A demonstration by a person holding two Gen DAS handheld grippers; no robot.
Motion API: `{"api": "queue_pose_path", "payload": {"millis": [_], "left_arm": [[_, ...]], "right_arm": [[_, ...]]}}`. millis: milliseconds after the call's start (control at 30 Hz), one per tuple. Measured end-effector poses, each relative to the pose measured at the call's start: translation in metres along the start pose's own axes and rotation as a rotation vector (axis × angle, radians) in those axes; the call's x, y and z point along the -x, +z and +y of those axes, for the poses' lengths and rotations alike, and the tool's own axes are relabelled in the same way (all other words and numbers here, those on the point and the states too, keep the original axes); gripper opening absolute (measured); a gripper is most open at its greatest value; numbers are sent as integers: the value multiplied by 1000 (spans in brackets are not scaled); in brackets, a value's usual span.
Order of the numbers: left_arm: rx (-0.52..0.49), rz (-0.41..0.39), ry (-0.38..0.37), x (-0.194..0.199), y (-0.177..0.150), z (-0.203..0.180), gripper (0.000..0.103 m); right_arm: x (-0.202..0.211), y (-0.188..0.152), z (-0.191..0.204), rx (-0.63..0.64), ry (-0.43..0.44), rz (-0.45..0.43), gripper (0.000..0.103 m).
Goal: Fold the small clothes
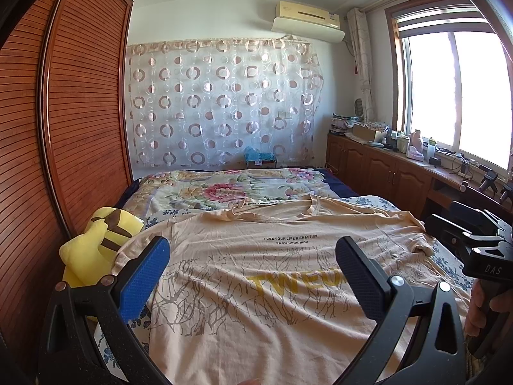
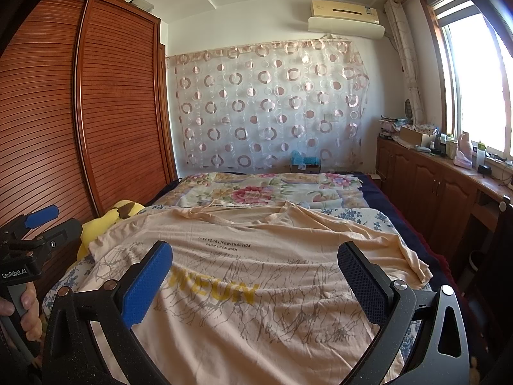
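You've got both black two-finger claws, left (image 1: 253, 276) and right (image 2: 255, 284), spread wide, side by side, a hand (image 2: 27, 308) gripping each handle.

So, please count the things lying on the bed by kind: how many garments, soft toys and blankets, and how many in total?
T-shirt, peach, spread flat: 1
Yellow soft toy, at the bed's left edge: 1
Floral blanket, at the far end: 1
Total: 3
Both hand-held grippers, left and right, are open above the shirt and hold nothing.
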State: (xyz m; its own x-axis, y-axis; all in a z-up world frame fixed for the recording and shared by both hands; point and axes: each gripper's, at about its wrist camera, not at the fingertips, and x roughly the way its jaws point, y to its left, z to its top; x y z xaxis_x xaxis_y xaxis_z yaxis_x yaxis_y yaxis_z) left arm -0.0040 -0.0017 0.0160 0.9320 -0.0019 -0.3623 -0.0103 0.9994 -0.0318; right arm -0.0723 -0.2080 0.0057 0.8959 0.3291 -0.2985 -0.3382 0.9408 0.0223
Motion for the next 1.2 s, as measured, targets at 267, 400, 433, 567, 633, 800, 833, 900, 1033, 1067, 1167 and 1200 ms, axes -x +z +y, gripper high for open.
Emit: {"api": "queue_pose_path", "payload": {"millis": [267,400,433,567,633,800,833,900,1033,1067,1167,1200], "left_arm": [[-1,-1,0,0,-1,1,103],[-1,-1,0,0,-1,1,103],[-1,-1,0,0,-1,1,103],[-3,-3,1,0,-3,2,103],[-3,-2,1,0,-3,2,103],[-3,-2,1,0,-4,4,103],[-1,1,-1,0,-3,4,103],[0,14,-1,9,8,3,103],[-3,44,12,7,12,3,103],[-1,55,13,5,10,7,103],[19,89,14,-4,5,24,103],[24,99,15,-9,1,33,103]], "right_arm": [[0,0,0,1,1,-1,103],[0,0,0,1,3,-1,103],[0,0,0,1,4,-2,103],[1,0,-1,1,5,-1,103],[0,1,-1,0,6,0,103],[-2,0,0,1,10,5,103],[-3,-1,0,1,12,9,103],[-7,-1,1,1,20,19,103],[-21,-5,3,14,50,58,103],[-26,-7,4,18,61,72,103],[-36,-11,6,24,78,105,103],[-38,-12,6,26,81,114,103]]}}
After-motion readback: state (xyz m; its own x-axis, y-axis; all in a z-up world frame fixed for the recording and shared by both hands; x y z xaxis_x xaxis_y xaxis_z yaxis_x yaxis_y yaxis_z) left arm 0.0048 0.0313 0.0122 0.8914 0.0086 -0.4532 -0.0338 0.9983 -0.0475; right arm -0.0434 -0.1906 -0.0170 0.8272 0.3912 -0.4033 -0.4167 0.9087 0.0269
